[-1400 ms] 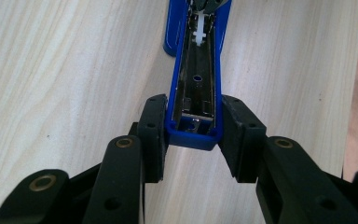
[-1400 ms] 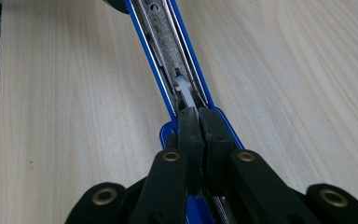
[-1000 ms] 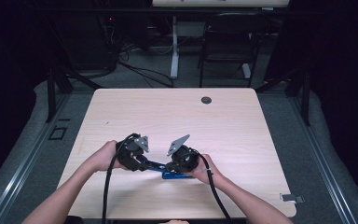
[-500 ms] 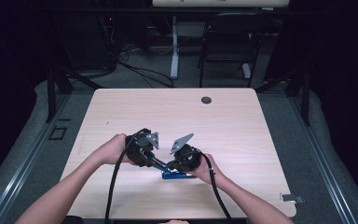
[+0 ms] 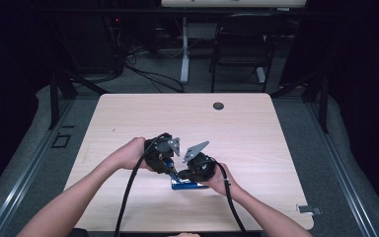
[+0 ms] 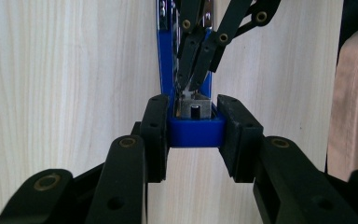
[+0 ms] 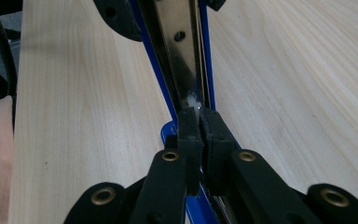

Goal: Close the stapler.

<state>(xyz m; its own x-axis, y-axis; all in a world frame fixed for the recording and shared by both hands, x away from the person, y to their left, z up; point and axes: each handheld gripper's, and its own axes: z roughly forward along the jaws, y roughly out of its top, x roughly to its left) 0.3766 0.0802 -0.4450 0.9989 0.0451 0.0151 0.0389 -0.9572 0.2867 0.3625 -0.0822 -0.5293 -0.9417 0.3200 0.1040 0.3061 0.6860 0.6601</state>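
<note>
High view, place: the blue stapler [image 5: 186, 184] lies flat on the tabletop [image 5: 256, 143], near the person's edge and about mid-width, between the two hands.
High view, long axis: it runs roughly left to right across the tabletop, so each gripper meets one end of it.
High view, nearness: the left gripper [image 5: 164, 157] and the right gripper [image 5: 193, 170] are both right at the stapler, neither one clearly nearer.
Left gripper view, jaws: the left gripper [image 6: 195, 140] is clamped across the stapler's [image 6: 193, 130] blue end block, one pad on each side wall.
Left gripper view, direction: the stapler's body runs straight away from these jaws, up the picture, and the right gripper's [image 6: 193, 84] jaws come down onto it from the far end.
Right gripper view, jaws: the right gripper [image 7: 199, 122] is nearly closed, pinching something small and pale at the shiny metal rail [image 7: 182, 51]; what it pinches is too small to name.
Right gripper view, direction: the rail runs away from the jaws, in line with them.
Look of the stapler: blue body [image 7: 168, 100], bright steel channel lying open to view, a small grey metal block with a dark pin at the clamped end.
</note>
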